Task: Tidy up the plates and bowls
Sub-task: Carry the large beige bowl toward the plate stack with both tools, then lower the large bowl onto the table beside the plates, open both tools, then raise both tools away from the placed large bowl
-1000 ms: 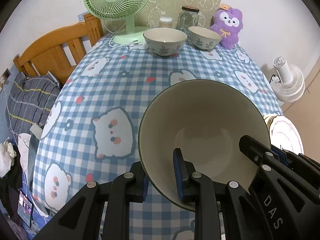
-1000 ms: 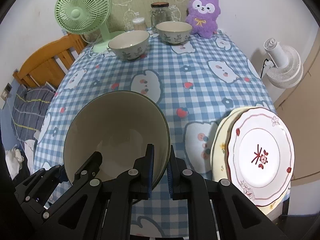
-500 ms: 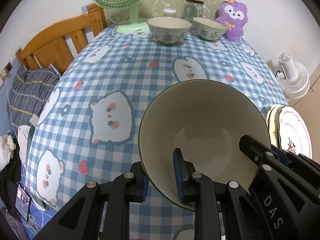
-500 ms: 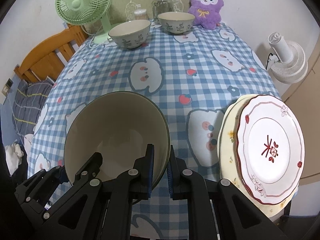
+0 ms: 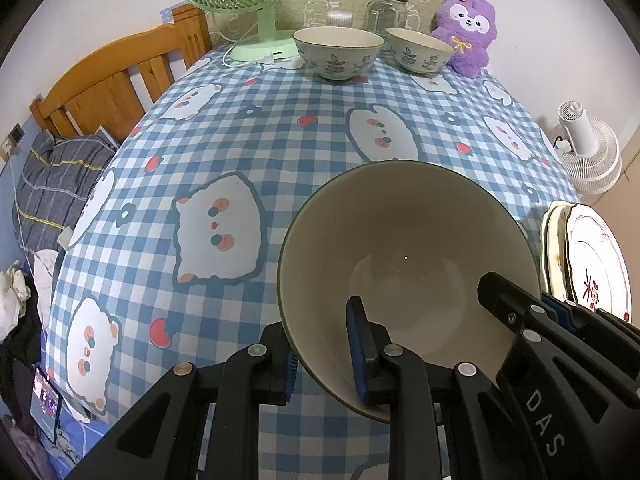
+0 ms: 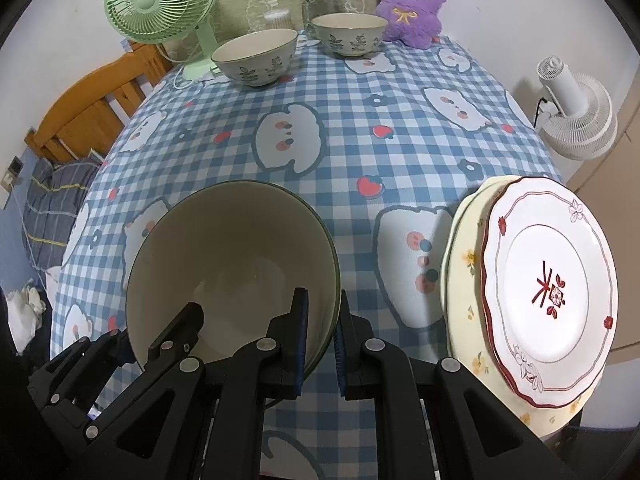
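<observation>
both jaws clamped nearly shut on the big bowl (image 5: 404,264) rim: left gripper (image 5: 324,356) at 7 o'clock, right gripper (image 6: 322,340) at 4, sharing weight. bowl over near desk (image 6: 360,152); plate stack (image 6: 536,280) at 3 o'clock.

only thing i can actually read is "das" in pale raised letters on the black plastic body of the right gripper (image 5: 558,316), seen from my left wrist view. the red mark on the white red-rimmed scalloped plate (image 6: 549,285) looks like a character, can't read it.
</observation>
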Demonstrator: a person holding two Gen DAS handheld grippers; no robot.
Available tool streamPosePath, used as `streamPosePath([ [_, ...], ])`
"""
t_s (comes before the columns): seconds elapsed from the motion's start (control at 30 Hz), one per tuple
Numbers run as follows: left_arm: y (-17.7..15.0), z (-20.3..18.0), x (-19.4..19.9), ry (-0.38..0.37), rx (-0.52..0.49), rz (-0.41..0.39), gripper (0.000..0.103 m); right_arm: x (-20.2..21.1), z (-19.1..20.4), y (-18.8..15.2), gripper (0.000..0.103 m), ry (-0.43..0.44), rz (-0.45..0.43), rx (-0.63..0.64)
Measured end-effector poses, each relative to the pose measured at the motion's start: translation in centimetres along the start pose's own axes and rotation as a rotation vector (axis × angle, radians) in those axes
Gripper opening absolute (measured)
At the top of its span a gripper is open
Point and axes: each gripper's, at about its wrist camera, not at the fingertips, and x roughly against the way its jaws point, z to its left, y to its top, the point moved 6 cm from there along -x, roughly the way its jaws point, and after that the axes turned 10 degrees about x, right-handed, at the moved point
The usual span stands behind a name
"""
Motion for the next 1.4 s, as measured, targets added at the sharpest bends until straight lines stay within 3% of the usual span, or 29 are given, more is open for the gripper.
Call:
streamPosePath([
  [0.13, 0.0, -0.1, 0.0, -0.007, -0.001, 0.003, 0.021, 0.0, -0.1, -0.1, 0.015, 0.004, 0.003, -0.007],
  [0.37, -0.2, -0.6, -0.2, -0.017, -0.028, 0.03, 0.042, -0.2, -0.3, -0.1, 0.017, -0.001, 0.033, -0.001],
  [0.43, -0.1, -0.5, -0.1, -0.014, -0.031, 0.033, 0.06, 0.1, -0.3, 0.1, 0.026, -0.019, 0.03, 0.003],
  [0.5, 0.1, -0.5, 0.1, -0.018, -0.033, 0.033, 0.066, 0.5, -0.5, 0.3, 0.064, -0.014, 0.015, -0.008],
  [0.57, 0.3, -0.5, 0.3, -0.031, -0.033, 0.029, 0.076, 1.3, -0.6, 0.5, 0.075, -0.03, -0.018, -0.015],
  [0.7, 0.9, -0.6, 1.0, -0.022, -0.047, 0.013, 0.081, 2.0, -0.3, 1.0, 0.075, -0.031, -0.021, 0.009],
  [0.87, 1.5, -0.6, 2.5, -0.037, -0.042, -0.003, 0.081, 3.8, -0.1, 1.9, 0.08, -0.043, -0.053, 0.039],
  [1.4, 4.2, -2.5, 9.4, -0.044, -0.05, -0.106, 0.081, 11.2, -1.1, 4.3, 0.082, -0.051, -0.156, 0.019],
])
